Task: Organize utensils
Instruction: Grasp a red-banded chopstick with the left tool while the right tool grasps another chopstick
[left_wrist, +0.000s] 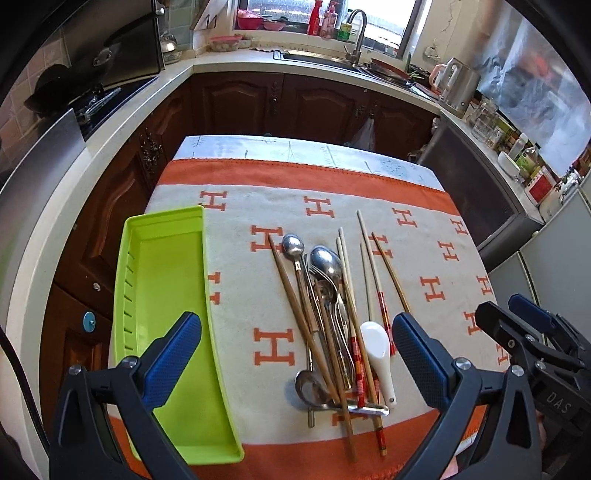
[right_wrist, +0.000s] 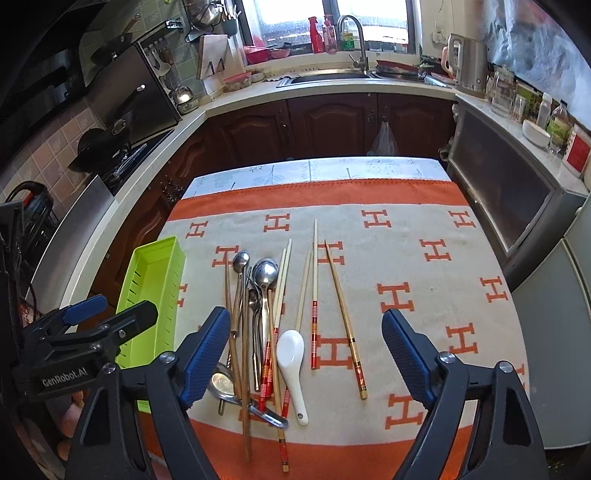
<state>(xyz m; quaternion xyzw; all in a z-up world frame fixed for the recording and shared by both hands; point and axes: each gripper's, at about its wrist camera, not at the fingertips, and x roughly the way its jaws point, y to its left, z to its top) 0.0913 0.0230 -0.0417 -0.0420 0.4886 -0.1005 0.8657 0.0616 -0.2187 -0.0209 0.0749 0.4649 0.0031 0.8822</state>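
A heap of utensils lies on the H-patterned cloth (left_wrist: 436, 266): metal spoons (left_wrist: 325, 258), wooden chopsticks (left_wrist: 295, 295), red-banded chopsticks (left_wrist: 384, 317) and a white ceramic spoon (left_wrist: 376, 350). An empty lime-green tray (left_wrist: 166, 280) sits at the table's left edge. My left gripper (left_wrist: 295, 350) hangs open above the heap's near end, with nothing between its fingers. My right gripper (right_wrist: 306, 350) is open too, over the white spoon (right_wrist: 291, 350) and a red-banded chopstick (right_wrist: 314, 325). A separate chopstick (right_wrist: 345, 325) lies to the right. The tray (right_wrist: 147, 291) shows behind the left gripper (right_wrist: 107, 314).
The small table stands in a U-shaped kitchen with dark wood cabinets (right_wrist: 332, 122). A sink and tap (right_wrist: 354, 44) lie straight ahead, a kettle (right_wrist: 469, 62) and jars on the right counter, a stove with a pan (left_wrist: 74, 96) on the left. Bare cloth (right_wrist: 443, 258) stretches right of the utensils.
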